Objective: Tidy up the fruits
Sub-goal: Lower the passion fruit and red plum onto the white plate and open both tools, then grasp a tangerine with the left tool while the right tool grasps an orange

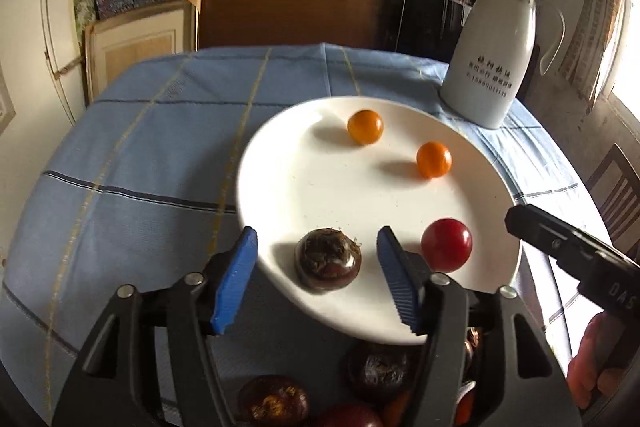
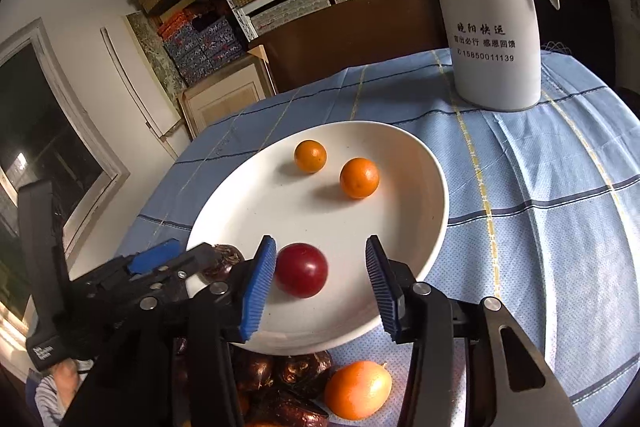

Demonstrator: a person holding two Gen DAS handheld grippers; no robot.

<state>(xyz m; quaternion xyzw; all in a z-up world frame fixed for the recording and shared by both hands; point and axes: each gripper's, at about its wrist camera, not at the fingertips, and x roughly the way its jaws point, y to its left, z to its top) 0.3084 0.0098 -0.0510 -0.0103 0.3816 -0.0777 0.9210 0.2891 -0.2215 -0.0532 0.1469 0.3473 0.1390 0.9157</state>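
A white plate [image 1: 280,167] lies on a blue checked tablecloth [image 1: 140,147]. Two orange fruits [image 1: 365,127] [image 1: 434,159] sit on its far side. A dark brown water chestnut [image 1: 328,259] rests on the near rim between the blue pads of my left gripper [image 1: 318,233], which is open, with gaps on both sides. In the right wrist view a red fruit [image 2: 301,269] lies on the plate [image 2: 400,167] inside my open right gripper [image 2: 321,239]. It is close to the left pad and well apart from the right one. The same red fruit [image 1: 447,245] shows beside the left gripper.
A tall white jug [image 1: 492,67] [image 2: 492,27] stands on the cloth behind the plate. Loose fruit lies on the cloth in front of the plate: dark chestnuts [image 1: 380,371] and an orange fruit [image 2: 356,389]. Shelves of boxes and a wooden chair back stand beyond the table.
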